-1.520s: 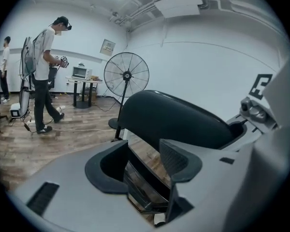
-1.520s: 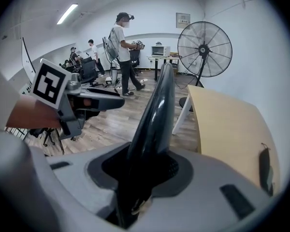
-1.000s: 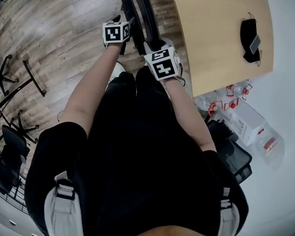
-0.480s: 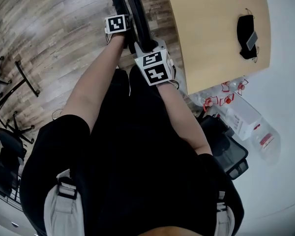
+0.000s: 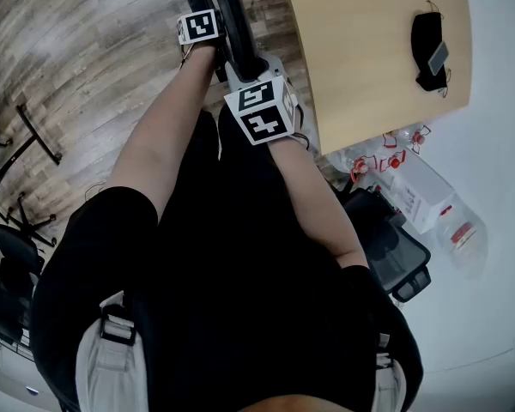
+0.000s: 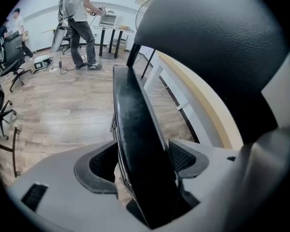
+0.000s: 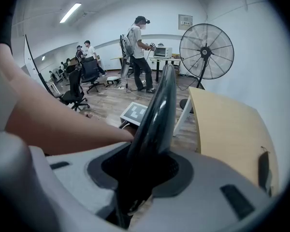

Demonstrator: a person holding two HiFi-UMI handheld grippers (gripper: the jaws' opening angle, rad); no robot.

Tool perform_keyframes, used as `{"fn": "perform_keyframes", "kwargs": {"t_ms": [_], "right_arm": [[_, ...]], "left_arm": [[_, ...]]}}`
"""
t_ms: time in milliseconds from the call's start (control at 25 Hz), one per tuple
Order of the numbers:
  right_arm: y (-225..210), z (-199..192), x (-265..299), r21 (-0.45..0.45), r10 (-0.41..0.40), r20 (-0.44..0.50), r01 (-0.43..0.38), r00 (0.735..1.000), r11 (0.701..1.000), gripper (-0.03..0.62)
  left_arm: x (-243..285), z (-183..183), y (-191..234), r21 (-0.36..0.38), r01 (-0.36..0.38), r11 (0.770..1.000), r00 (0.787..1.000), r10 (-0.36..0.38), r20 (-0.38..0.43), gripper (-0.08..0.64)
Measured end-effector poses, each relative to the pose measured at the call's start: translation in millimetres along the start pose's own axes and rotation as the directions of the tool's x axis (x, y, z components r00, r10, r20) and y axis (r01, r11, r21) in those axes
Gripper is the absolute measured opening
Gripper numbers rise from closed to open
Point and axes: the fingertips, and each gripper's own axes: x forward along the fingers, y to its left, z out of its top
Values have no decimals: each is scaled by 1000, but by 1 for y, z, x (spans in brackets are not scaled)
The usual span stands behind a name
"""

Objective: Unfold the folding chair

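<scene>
Opening wide just now, your left gripper (image 6: 145, 161) straddles a panel edge of the folding chair (image 6: 130, 110) without pinching it, further along than a second ago. Right gripper (image 7: 142, 170) clamps the chair, which stands beside the table (image 5: 369, 50) and looks folded — likely a regrip.

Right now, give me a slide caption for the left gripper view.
Left gripper, jaws open, straddles the folding chair's black panel above the wood floor.
</scene>
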Motion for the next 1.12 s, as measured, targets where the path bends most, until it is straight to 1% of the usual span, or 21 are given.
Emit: {"fn": "perform_keyframes", "kwargs": {"t_ms": [40, 120, 200, 280, 480, 640, 680, 800, 1000, 1120], "right_arm": [[-3, -1, -1, -1, -3, 0, 3, 1000, 1000, 114], [-8, -4, -2, 3, -5, 1, 5, 1000, 1000, 114], [-11, -6, -3, 6, -2, 1, 2, 1000, 1000, 114], [-13, -8, -3, 11, 0, 3, 0, 1000, 1000, 114], [-12, -8, -2, 36, 14, 20, -14, 1000, 999, 114], [-1, -6, 0, 33, 23, 27, -24, 999, 999, 114], [0, -6, 1, 36, 23, 28, -23, 999, 999, 114], [4, -7, 2, 39, 23, 26, -24, 999, 999, 114], [10, -7, 5, 45, 23, 27, -24, 999, 999, 114], [3, -10, 7, 63, 13, 20, -14, 1000, 998, 114]], "left_arm": [[1, 2, -1, 17, -7, 1000, 1000, 7, 13, 316], [1, -1, -5, 44, -14, 999, 1000, 13, 10, 278], [-4, 4, -3, 96, -44, 994, 998, 40, 41, 239], [-8, 8, 3, 118, -58, 991, 997, 51, 64, 236], [-13, -3, 17, 98, -30, 995, 999, 27, 39, 236], [-23, 3, 34, 111, -60, 992, 996, 53, 69, 236], [-25, 3, 37, 111, -58, 992, 996, 50, 75, 236], [-38, -7, 40, 66, -16, 998, 999, 13, 35, 236], [-50, -10, 60, 74, -29, 997, 999, 26, 40, 241], [-51, -11, 72, 55, -22, 998, 999, 19, 49, 242]]}}
